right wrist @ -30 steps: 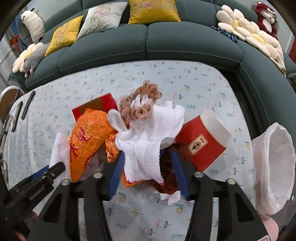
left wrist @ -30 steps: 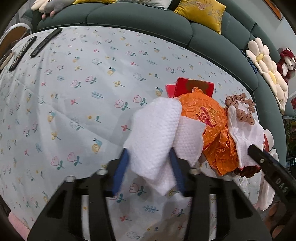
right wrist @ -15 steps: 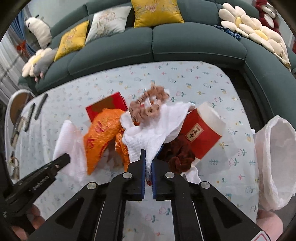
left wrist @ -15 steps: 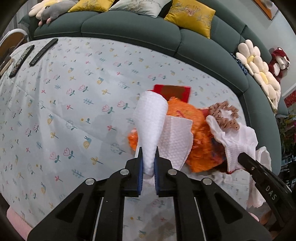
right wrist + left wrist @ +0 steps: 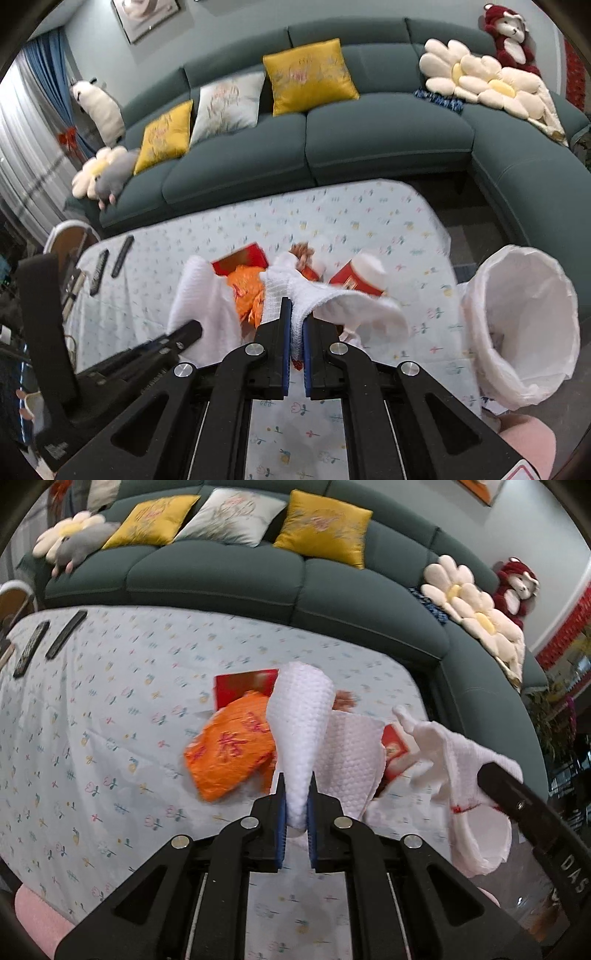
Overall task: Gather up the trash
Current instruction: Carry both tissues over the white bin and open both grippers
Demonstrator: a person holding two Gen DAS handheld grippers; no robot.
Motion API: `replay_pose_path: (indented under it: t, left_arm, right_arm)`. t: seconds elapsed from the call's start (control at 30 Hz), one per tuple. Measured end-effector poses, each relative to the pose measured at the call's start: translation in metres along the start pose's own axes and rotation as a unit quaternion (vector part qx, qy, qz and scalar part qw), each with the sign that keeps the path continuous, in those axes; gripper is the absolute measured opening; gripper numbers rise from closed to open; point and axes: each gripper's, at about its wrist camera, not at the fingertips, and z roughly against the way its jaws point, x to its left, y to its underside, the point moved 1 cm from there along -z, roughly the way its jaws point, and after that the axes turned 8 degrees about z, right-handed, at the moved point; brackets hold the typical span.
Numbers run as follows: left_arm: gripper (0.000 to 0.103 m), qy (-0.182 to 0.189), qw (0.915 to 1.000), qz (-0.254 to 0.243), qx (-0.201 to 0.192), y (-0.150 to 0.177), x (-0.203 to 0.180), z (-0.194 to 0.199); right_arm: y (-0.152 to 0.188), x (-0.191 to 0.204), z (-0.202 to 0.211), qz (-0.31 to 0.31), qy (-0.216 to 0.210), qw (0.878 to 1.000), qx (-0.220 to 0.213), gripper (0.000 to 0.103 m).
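My left gripper (image 5: 296,786) is shut on a white embossed paper towel (image 5: 301,716), which hangs lifted above the flowered tablecloth (image 5: 110,738). My right gripper (image 5: 295,314) is shut on a white woven cloth (image 5: 340,299) with a red stain, also raised. Below them on the table lie an orange foil wrapper (image 5: 231,753), a flat red box (image 5: 238,686), a red paper cup (image 5: 354,277) on its side and a brown scrunchie (image 5: 301,251). In the right wrist view the left gripper (image 5: 181,334) shows at the left with its towel (image 5: 197,299).
A bin lined with a white bag (image 5: 524,325) stands off the table's right end. Two dark remotes (image 5: 110,264) lie at the table's far left. A green sofa (image 5: 369,140) with cushions wraps around the back and right. A pink slipper (image 5: 528,439) is on the floor below.
Both grippers shut on their pieces, the left on the paper towel and the right on the white cloth, then rose with them. The rest of the pile stayed on the table.
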Motion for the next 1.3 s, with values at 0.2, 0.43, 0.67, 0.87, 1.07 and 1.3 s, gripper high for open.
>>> replay_pose_path:
  t: [0.2,0.43,0.67,0.87,1.07,1.3]
  left_arm:
    - [0.008,0.012,0.9991,-0.037,-0.016,0.010,-0.044,0.020]
    - [0.008,0.024,0.9962,-0.079,-0.028,0.023,-0.096,0.034]
    - [0.008,0.036,0.9913,-0.124,-0.029,0.038,-0.144,0.038]
    - [0.009,0.047,0.9849,-0.165,-0.022,0.055,-0.191,0.031]
    - [0.009,0.060,0.9764,-0.208,-0.008,0.073,-0.235,0.015]
    - [0.009,0.081,0.9650,-0.248,0.020,0.093,-0.280,-0.010]
  right_arm:
    - [-0.001,-0.024,0.040,-0.013,0.008,0.999,-0.038,0.005]
    - [0.005,-0.065,0.074,-0.039,0.026,0.997,-0.065,0.005]
    - [0.017,-0.109,0.099,-0.067,0.048,0.993,-0.082,0.005]
    - [0.033,-0.148,0.111,-0.094,0.067,0.989,-0.088,0.005]
    - [0.053,-0.192,0.119,-0.130,0.087,0.984,-0.086,0.005]
    - [0.071,-0.241,0.120,-0.172,0.109,0.976,-0.079,0.005]
